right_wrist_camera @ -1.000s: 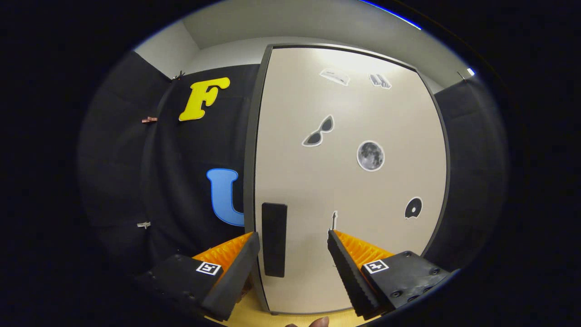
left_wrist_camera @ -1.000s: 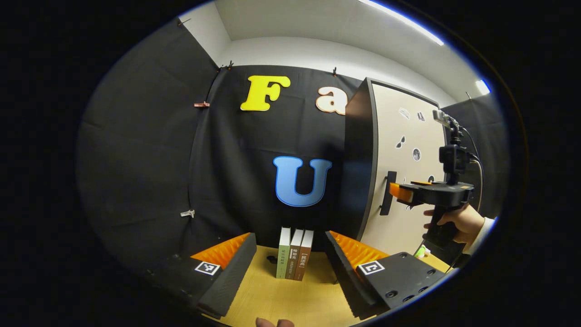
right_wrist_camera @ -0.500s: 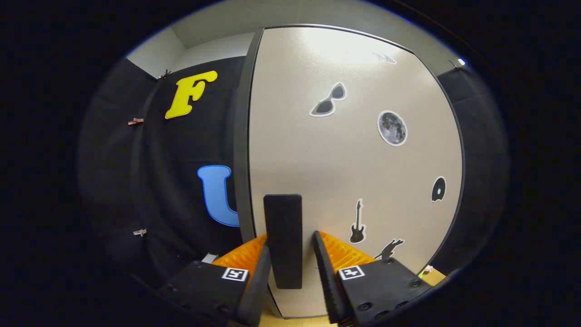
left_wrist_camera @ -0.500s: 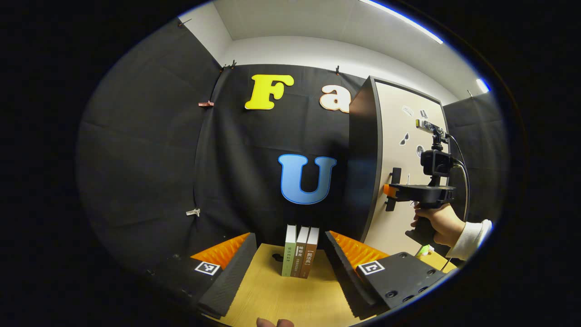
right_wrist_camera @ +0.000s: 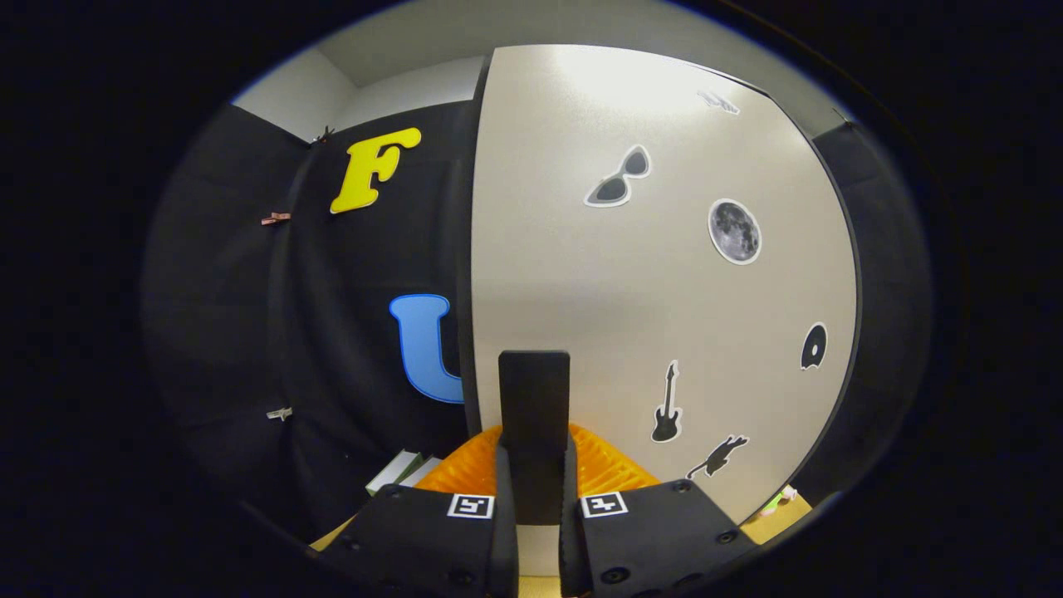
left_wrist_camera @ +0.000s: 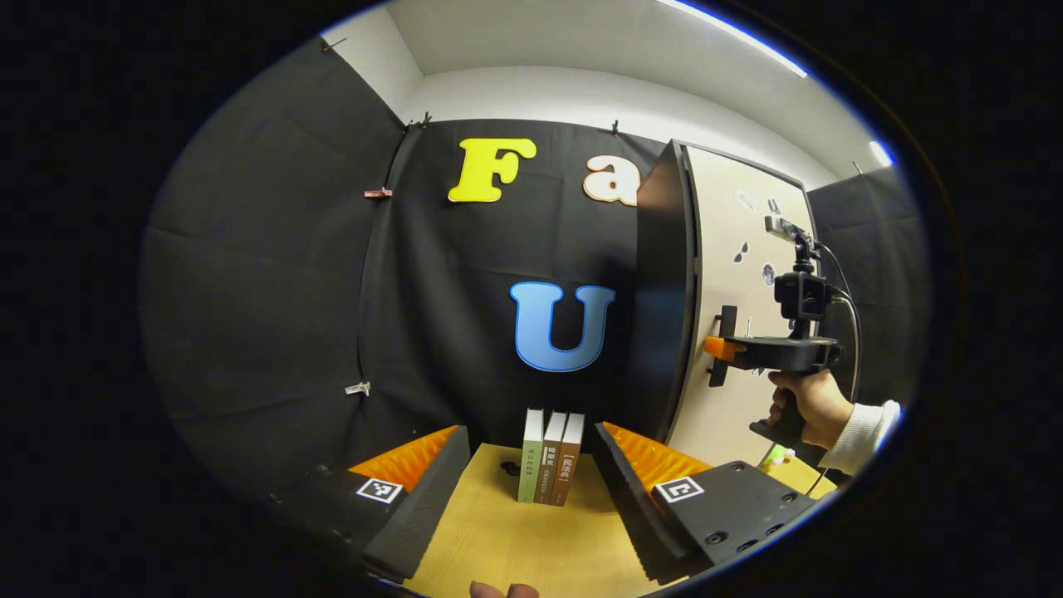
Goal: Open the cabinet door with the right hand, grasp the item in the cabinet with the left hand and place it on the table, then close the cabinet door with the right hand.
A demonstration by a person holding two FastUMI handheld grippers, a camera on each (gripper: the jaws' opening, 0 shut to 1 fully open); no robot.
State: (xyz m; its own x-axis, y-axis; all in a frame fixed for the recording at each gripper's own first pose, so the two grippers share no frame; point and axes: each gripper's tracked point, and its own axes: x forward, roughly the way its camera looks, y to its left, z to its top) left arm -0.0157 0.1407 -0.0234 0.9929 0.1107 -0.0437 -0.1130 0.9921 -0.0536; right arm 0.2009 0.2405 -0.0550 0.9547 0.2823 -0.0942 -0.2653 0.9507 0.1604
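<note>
In the right gripper view, the cabinet's pale door (right_wrist_camera: 631,332) with small stickers fills the middle, and its upright black handle (right_wrist_camera: 534,407) stands between my fingers. My right gripper (right_wrist_camera: 536,498) is shut on that handle. In the left gripper view the same cabinet (left_wrist_camera: 664,307) stands at the right with the right gripper (left_wrist_camera: 721,347) held by a hand (left_wrist_camera: 810,407) against the door handle (left_wrist_camera: 724,345). My left gripper (left_wrist_camera: 531,465) is open above the wooden table (left_wrist_camera: 515,548), nothing between its fingers. The cabinet's inside is hidden.
Three upright books (left_wrist_camera: 550,457) stand at the table's back between my left fingers, also glimpsed at the lower left (right_wrist_camera: 403,469) in the right gripper view. A small green object (left_wrist_camera: 774,455) lies on the table by the cabinet's foot.
My right gripper moved in on the door handle and its fingers went from wide apart to shut on it. The left gripper barely shifted.
</note>
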